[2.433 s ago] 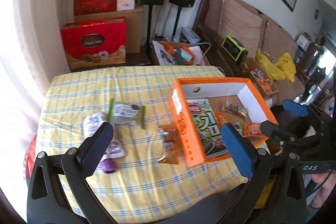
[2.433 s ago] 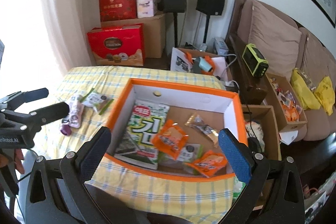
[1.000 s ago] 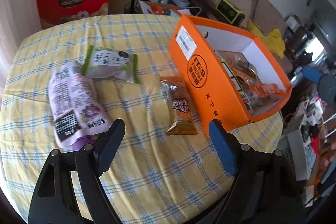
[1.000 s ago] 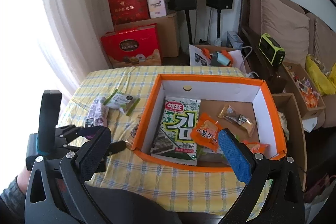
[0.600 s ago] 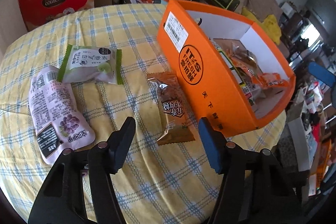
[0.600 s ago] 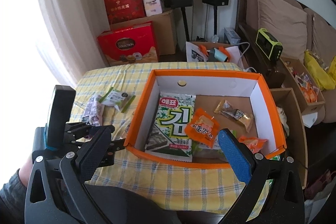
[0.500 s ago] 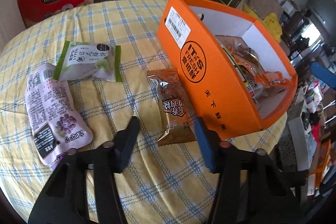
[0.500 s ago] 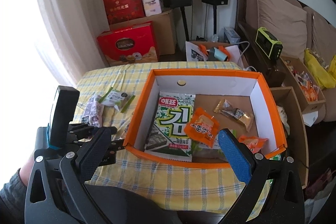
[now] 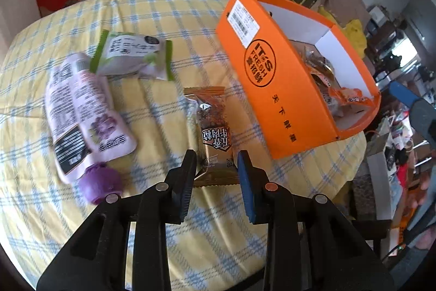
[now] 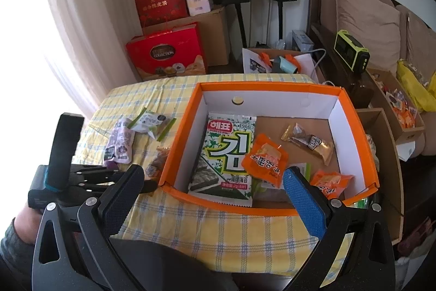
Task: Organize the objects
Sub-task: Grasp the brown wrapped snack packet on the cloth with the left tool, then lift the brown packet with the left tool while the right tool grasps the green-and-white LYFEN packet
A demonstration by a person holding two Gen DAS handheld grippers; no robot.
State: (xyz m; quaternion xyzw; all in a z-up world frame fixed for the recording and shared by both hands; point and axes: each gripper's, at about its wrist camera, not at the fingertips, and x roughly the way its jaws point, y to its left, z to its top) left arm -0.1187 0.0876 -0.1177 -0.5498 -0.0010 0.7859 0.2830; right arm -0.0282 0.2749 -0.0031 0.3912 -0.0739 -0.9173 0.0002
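Observation:
A brown snack packet (image 9: 215, 132) lies on the yellow checked tablecloth (image 9: 163, 7) beside the orange box (image 9: 278, 89). My left gripper (image 9: 216, 160) points down at it. Its jaws are closing with the packet's near end between them, and the pads stand close to its sides without pressing. A purple pouch (image 9: 84, 111) and a green-edged packet (image 9: 133, 56) lie to the left. My right gripper (image 10: 212, 172) hangs open over the box's near wall (image 10: 226, 202) with nothing in it. A seaweed pack (image 10: 229, 154) and several small snacks lie in the box.
The table's near edge (image 10: 218, 263) is close below the right gripper. Red gift boxes (image 10: 166, 53), cardboard boxes and speakers stand behind the table. A sofa (image 10: 368, 18) and open cartons of snacks are on the right. A sleeve (image 10: 11, 244) shows at lower left.
The left gripper has dropped toward the table and narrowed its jaws around the brown packet's near end. The right gripper has stayed where it was, open.

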